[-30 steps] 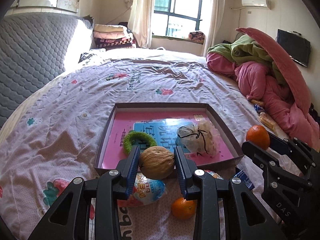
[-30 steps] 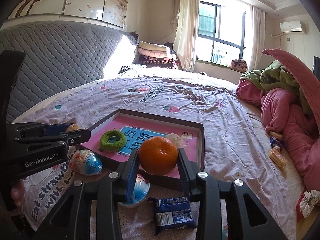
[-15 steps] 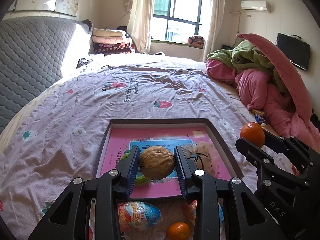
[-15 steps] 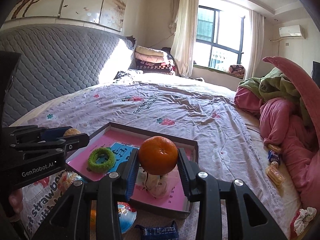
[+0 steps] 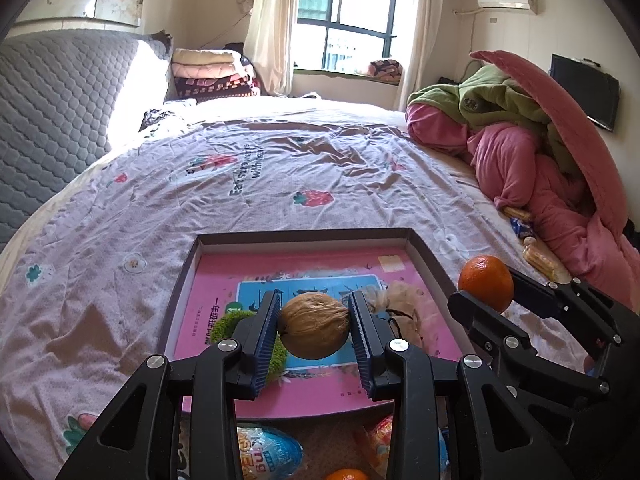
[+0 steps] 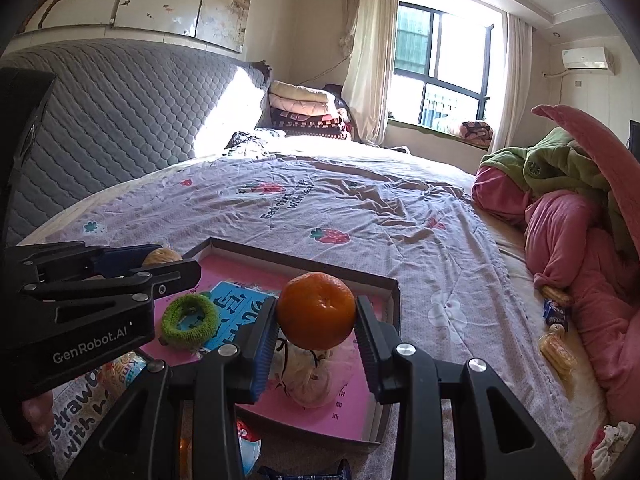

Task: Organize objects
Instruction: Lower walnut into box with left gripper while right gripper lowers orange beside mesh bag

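Note:
My left gripper (image 5: pixel 314 326) is shut on a brown walnut (image 5: pixel 314 326) and hovers over the near part of a shallow box (image 5: pixel 304 235) with a pink book inside. My right gripper (image 6: pixel 316 316) is shut on an orange mandarin (image 6: pixel 316 311) above the same box (image 6: pixel 394 300). In the box lie a green hair ring (image 6: pixel 190 322) and a small tied pouch (image 6: pixel 310 378). From the left wrist view the right gripper (image 5: pixel 486 284) with its mandarin (image 5: pixel 485 283) stands at the right. The left gripper (image 6: pixel 160 260) shows at the left of the right wrist view.
Snack eggs (image 5: pixel 266 452) and another mandarin (image 5: pixel 346 474) lie on the bedsheet in front of the box. A blue packet (image 6: pixel 304 472) lies near the front edge. Pink and green bedding (image 5: pixel 540 152) is heaped at the right, with small snacks (image 6: pixel 556 344) beside it. A grey headboard (image 6: pixel 120 120) is at left.
Both grippers have moved forward over the box with the walnut and the mandarin still held. The box and the loose snacks have slid toward the bottom of both views.

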`<action>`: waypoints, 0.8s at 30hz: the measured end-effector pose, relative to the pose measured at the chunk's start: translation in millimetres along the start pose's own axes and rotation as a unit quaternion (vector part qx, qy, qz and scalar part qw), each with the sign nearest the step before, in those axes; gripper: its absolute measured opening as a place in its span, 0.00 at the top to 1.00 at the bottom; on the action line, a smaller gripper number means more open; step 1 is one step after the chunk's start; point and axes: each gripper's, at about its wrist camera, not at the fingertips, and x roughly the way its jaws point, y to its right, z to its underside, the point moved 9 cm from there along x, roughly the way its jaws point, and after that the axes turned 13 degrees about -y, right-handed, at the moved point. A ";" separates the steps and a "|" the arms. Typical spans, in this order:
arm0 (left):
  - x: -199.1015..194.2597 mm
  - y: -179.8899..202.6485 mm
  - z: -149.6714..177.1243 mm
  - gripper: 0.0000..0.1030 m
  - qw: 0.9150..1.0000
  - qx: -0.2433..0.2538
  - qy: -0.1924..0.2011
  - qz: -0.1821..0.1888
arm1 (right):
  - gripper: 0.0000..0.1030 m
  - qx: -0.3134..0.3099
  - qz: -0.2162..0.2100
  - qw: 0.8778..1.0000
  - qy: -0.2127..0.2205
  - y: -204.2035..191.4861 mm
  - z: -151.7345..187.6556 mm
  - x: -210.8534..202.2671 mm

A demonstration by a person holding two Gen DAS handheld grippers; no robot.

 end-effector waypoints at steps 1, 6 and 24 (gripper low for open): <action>3.7 0.0 2.3 0.65 1.000 -0.001 -0.003 0.000 | 0.63 0.001 -0.002 1.000 -0.003 0.3 2.0 1.9; 19.8 -1.8 11.1 0.65 1.000 -0.001 -0.019 0.003 | 0.63 0.008 -0.008 1.000 -0.016 3.0 10.2 8.4; 46.5 6.3 36.9 0.65 0.998 0.015 -0.067 0.005 | 0.63 0.005 -0.014 0.996 -0.084 -1.2 45.2 39.6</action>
